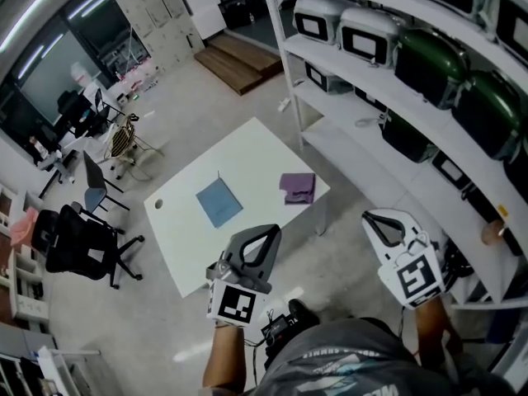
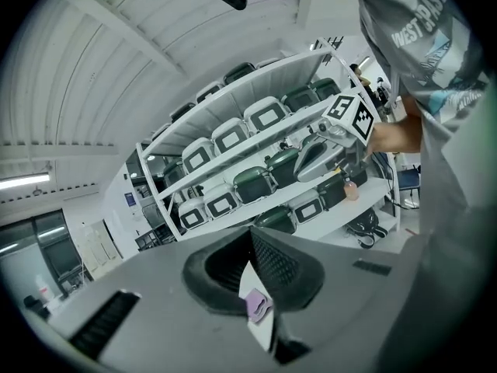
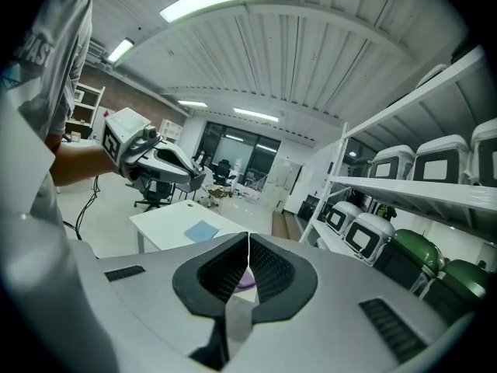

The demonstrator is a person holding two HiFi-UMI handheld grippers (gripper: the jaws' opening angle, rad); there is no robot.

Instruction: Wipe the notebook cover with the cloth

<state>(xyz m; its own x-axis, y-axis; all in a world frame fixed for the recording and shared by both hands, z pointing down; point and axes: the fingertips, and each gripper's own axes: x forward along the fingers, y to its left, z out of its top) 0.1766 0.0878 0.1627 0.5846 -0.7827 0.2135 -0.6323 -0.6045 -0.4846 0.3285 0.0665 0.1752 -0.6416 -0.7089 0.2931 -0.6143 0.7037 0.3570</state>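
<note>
A white surface [image 1: 247,151] stands on the floor in the middle of the head view. The blue notebook [image 1: 219,202] lies flat on it, cover up, near the 7 o'clock side of the top. The purple cloth [image 1: 298,188] lies bunched at 3 o'clock of the notebook, apart from it and close to the surface's edge. Nothing rests on the notebook.

Both grippers hang off the surface, low in the head view. The left gripper [image 1: 272,229], grey, is at 5 o'clock of the notebook, over the surface's near edge. Its own view shows its jaws clenched, the tips meeting with nothing gripped. Only a sliver of the white surface and the cloth shows through the slit below them. The right gripper [image 1: 369,215], white, is at 4 o'clock of the cloth, over the floor beside the shelf rack [image 1: 388,106]. Its jaws are likewise pressed together and empty, and a thin purple strip of cloth shows far behind them.

White and dark green cases [image 1: 429,60] line the rack's shelves at 2 o'clock. Black office chairs [image 1: 82,246] stand at 9 o'clock of the surface.
</note>
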